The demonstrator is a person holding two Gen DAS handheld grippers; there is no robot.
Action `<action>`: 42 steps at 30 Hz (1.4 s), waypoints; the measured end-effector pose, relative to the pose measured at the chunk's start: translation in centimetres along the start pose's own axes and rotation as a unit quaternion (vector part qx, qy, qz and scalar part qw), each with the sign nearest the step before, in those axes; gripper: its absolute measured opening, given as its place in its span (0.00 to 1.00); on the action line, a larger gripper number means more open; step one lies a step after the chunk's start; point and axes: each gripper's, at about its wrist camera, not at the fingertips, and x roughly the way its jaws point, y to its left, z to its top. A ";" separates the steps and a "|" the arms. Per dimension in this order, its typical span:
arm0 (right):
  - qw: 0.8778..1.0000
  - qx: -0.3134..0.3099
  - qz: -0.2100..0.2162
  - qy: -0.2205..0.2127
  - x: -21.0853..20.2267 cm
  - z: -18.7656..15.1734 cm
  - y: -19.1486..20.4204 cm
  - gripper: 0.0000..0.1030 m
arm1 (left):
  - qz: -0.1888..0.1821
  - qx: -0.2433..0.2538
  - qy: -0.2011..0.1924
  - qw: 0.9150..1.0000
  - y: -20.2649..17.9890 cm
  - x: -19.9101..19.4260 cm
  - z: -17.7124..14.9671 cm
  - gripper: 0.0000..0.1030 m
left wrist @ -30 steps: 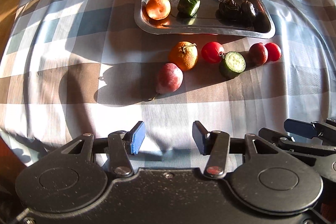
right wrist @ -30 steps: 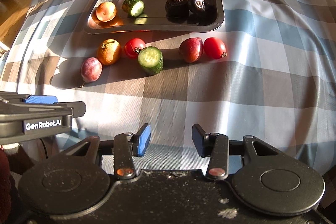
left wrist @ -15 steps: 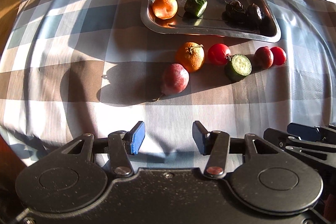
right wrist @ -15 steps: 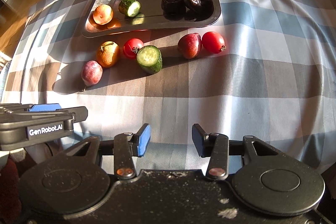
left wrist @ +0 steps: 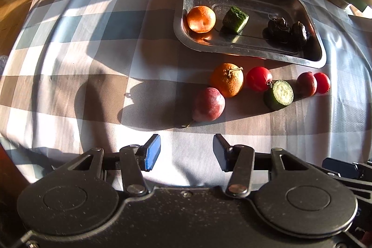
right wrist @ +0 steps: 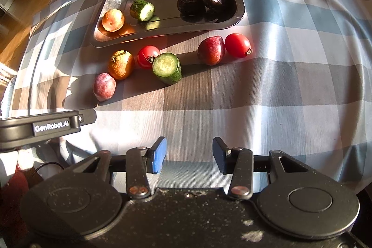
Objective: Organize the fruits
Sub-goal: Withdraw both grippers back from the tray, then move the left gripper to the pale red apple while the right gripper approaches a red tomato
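Hovering above the near edge of the bench, both tools hang with jaws spread and nothing between them: the left tool [left wrist: 186, 152] and the right tool [right wrist: 189, 155] side by side. A steel tray [right wrist: 239, 1] sits farther back on the checked cloth [right wrist: 279, 97], holding an orange [right wrist: 113, 20], a cucumber piece [right wrist: 141, 9] and two dark fruits [right wrist: 190, 2]. Just in front of the tray, a loose row lies on the cloth: a plum [right wrist: 104, 86], an orange with stem [right wrist: 121, 64], a tomato [right wrist: 147, 59] touching a cucumber chunk [right wrist: 167, 67], then a second plum [right wrist: 211, 50] against a second tomato [right wrist: 237, 45].
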 end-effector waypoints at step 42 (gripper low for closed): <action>0.999 0.027 -0.034 0.011 1.3 4.1 -1.4 0.45 | -0.001 0.021 0.011 1.000 -1.5 -0.2 3.5 0.55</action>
